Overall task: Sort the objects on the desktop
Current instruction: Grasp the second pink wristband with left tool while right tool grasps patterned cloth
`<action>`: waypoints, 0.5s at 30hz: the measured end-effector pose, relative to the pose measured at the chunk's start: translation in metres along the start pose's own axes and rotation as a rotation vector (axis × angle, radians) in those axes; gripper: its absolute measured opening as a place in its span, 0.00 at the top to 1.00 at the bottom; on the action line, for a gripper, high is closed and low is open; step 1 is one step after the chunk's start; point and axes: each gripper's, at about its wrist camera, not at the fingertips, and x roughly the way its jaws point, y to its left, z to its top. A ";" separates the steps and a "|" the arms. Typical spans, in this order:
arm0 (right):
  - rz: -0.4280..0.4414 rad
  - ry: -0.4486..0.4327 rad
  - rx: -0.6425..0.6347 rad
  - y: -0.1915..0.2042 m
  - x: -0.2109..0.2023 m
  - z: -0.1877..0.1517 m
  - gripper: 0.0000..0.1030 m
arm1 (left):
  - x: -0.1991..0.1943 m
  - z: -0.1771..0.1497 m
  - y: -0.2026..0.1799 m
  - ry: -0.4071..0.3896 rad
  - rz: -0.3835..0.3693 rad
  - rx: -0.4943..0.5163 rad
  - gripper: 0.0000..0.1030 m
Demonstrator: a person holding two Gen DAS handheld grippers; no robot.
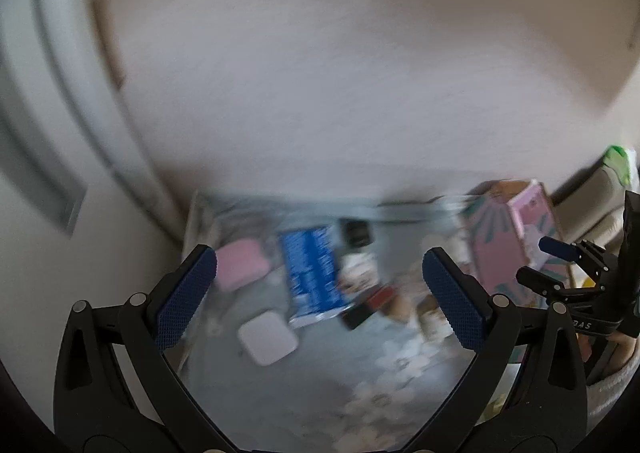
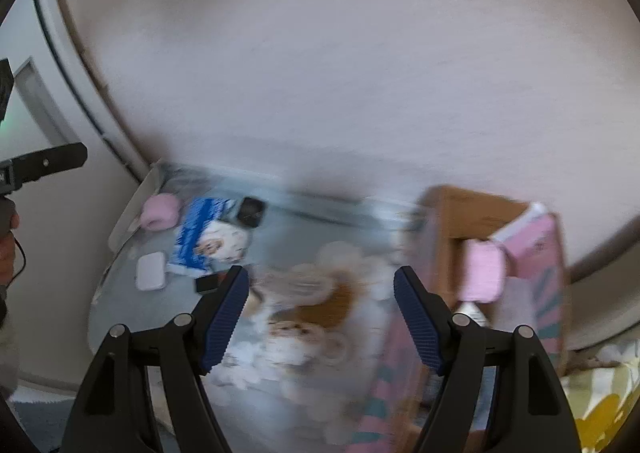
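Both the left gripper [image 1: 320, 285] and right gripper [image 2: 322, 313] hang with jaws apart, holding nothing. Left of the pink cardboard box [image 2: 532, 253], on the grey mat [image 2: 280, 237], lie a blue packet [image 2: 200, 233], a white case [image 2: 150, 272] and a pink pouch [image 2: 160, 212].

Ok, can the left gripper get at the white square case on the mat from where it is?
Probably yes. The left gripper stands open and empty, and the white square case lies flat on the grey mat between its fingers, with nothing over it. The blue packet lies close beside it.
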 end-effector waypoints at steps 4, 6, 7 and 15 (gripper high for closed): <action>0.068 0.040 -0.023 0.022 0.027 0.003 0.31 | 0.016 -0.021 0.027 0.012 0.009 -0.025 0.04; 0.123 0.063 -0.034 0.033 0.047 0.004 0.31 | 0.031 -0.030 0.032 0.019 0.017 -0.006 0.10; 0.142 0.072 -0.038 0.037 0.055 0.004 0.31 | 0.044 -0.035 0.035 0.037 0.027 -0.005 0.13; 0.239 0.111 -0.033 0.066 0.137 0.002 0.31 | 0.135 -0.058 0.066 0.092 0.007 -0.170 0.29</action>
